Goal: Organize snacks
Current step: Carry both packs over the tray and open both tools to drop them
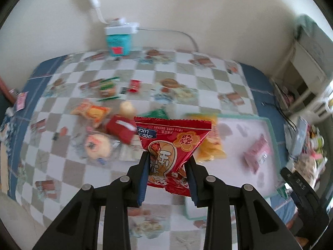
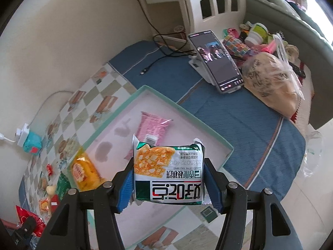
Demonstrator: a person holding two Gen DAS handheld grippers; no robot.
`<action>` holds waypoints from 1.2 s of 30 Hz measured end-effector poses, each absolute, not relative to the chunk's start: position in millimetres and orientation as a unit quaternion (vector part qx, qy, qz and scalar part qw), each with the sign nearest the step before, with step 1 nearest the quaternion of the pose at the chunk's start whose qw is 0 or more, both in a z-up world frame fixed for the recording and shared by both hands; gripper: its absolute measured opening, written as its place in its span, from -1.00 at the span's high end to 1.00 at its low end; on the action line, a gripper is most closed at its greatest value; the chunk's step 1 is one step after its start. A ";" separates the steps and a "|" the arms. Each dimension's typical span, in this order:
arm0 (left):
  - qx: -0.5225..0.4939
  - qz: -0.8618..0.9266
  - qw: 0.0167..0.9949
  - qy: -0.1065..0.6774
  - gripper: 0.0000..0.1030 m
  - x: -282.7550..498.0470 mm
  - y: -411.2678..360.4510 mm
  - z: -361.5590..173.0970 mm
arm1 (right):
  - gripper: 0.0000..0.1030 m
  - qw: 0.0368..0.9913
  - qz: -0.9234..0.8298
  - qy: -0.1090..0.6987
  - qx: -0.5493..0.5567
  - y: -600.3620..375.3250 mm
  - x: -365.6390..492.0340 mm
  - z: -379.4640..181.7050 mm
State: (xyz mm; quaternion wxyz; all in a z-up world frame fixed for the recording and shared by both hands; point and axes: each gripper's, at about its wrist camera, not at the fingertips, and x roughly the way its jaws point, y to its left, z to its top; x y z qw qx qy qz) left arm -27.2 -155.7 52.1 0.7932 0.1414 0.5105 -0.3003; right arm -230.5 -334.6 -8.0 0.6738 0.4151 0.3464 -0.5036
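Note:
My left gripper (image 1: 168, 162) is shut on a red snack packet (image 1: 172, 143) and holds it above the checkered table, near the left rim of the shallow green-rimmed tray (image 1: 270, 125). My right gripper (image 2: 168, 179) is shut on a white-and-green biscuit packet (image 2: 168, 173) above the tray (image 2: 199, 123). A pink packet (image 1: 258, 154) (image 2: 153, 128) lies in the tray. A yellow packet (image 1: 210, 143) (image 2: 84, 171) lies across the tray's left rim. Several loose snacks lie on the table: an orange packet (image 1: 91, 111), a red box (image 1: 121, 128), a round pastry (image 1: 97, 145).
A teal box with a white power strip (image 1: 119, 39) stands at the far wall. A phone on a stand (image 2: 216, 60) and a full plastic bag (image 2: 272, 83) sit on the blue cloth beyond the tray. A white shelf (image 2: 208, 2) stands behind.

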 end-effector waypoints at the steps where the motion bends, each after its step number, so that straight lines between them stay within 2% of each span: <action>1: 0.148 -0.305 0.790 0.511 0.32 -31.5 -162.2 49.1 | -0.24 0.671 -0.505 0.348 0.416 -336.0 -231.7 -9.8; 13: 0.237 -0.328 0.745 0.531 0.32 -67.9 -224.6 -16.8 | -0.24 0.636 -0.492 0.409 0.431 -351.1 -223.0 -67.8; 28: 0.278 -0.332 0.725 0.536 0.30 -78.3 -254.4 -47.1 | -0.26 0.633 -0.493 0.413 0.430 -362.1 -219.5 -80.4; 30: 0.275 -0.334 0.723 0.538 0.10 -77.9 -255.8 -45.9 | -0.31 0.631 -0.498 0.410 0.431 -363.3 -221.2 -78.5; 32: 0.270 -0.336 0.721 0.542 -0.34 -76.7 -256.3 -43.7 | -0.40 0.629 -0.502 0.409 0.430 -363.1 -223.7 -74.8; 33: 0.265 -0.337 0.722 0.543 -0.38 -75.5 -255.6 -41.4 | -0.49 0.629 -0.504 0.408 0.428 -362.9 -223.7 -72.9; 36: 0.261 -0.331 0.728 0.541 -0.44 -71.0 -252.5 -34.0 | -0.59 0.633 -0.507 0.406 0.421 -361.9 -222.8 -65.3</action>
